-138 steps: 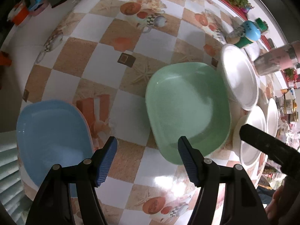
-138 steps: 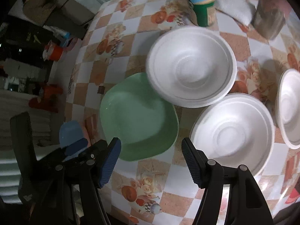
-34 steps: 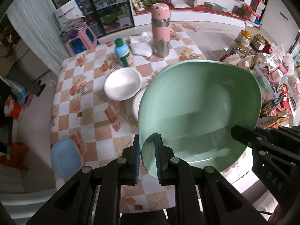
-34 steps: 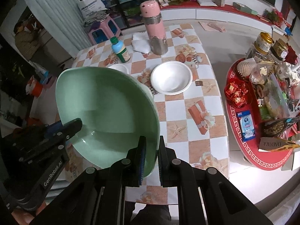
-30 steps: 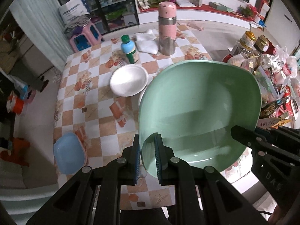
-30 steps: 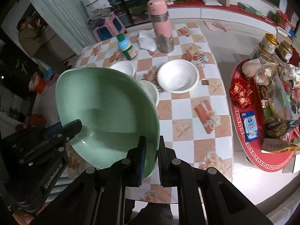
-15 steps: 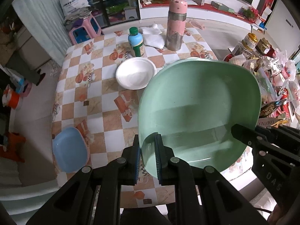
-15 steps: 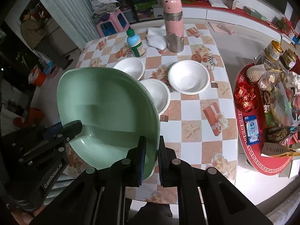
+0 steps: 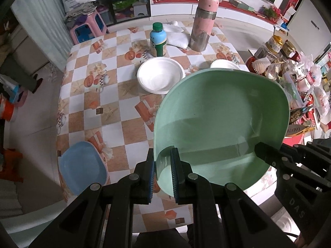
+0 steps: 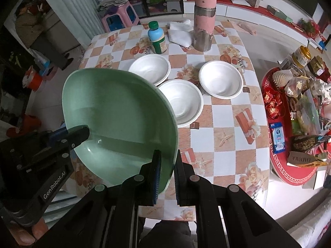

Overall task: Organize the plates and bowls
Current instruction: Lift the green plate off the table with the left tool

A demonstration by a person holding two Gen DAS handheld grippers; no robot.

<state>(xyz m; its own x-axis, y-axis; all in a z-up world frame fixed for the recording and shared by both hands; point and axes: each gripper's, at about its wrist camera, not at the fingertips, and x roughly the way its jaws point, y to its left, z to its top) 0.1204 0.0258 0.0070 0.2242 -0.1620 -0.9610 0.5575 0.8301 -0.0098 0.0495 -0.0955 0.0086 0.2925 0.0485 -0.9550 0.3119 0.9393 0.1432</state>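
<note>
Green plate was held in the air above the near part of the table, gripped at two opposite rims. Left gripper was clenched on the plate's left rim, one blue pad inside the wall and one outside. Right gripper was clamped the same way on the right rim. Plate was tilted, hollow side facing both cameras.

Blue plate lay at the near left corner of the table, its outer side close to the table edge — little margin there. Open checkered cloth lay between the blue plate and the white bowls.

Three white bowls stood mid-table: one just in front of the green-capped bottle, one nearer, partly hidden behind the green plate's rim, one to the right. The first two looked to be touching or nearly so; could not tell which. Pink flask and a white cloth stood at the far edge.

Right side of the table was bare cloth up to its edge — beyond it, a red tray of packets, apart from the table.
</note>
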